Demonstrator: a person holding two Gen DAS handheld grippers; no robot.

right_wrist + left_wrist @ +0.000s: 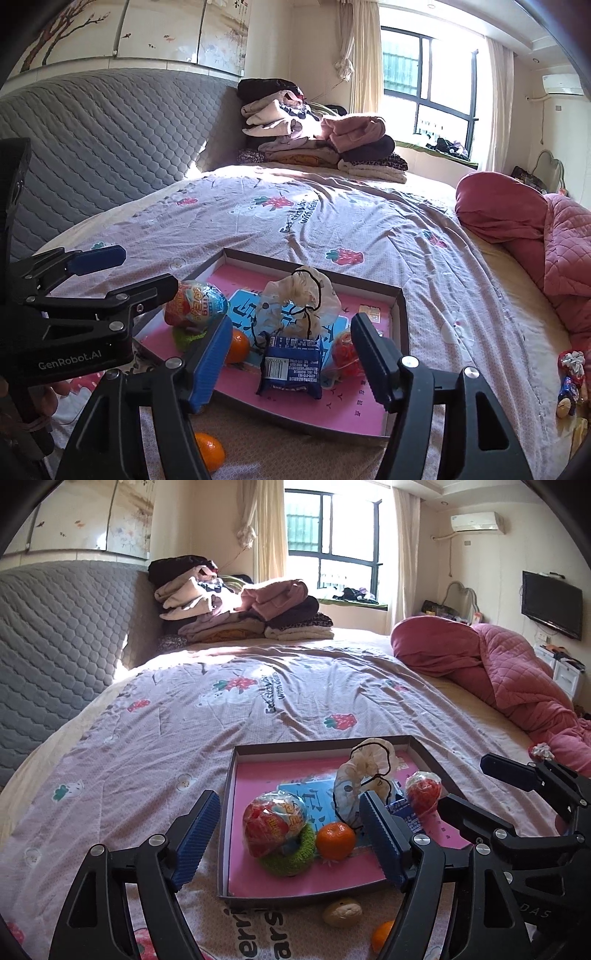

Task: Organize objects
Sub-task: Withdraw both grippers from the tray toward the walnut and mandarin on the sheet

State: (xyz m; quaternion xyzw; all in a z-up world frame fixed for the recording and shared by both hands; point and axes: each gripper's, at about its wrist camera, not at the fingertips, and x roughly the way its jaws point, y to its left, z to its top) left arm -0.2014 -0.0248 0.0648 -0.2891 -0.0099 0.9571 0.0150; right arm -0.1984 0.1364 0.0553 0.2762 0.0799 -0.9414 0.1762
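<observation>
Right wrist view: both tongs, left and right, wide open and empty; approach loose orange low, then carry into tray.

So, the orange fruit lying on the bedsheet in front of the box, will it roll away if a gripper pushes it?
Probably a little. The orange looks round and smooth, so a sideways nudge could roll it. The bedsheet is soft and wrinkled, which should stop it soon. Its skin seems firm, so gentle closing of the right gripper, now open, likely holds it.
</observation>
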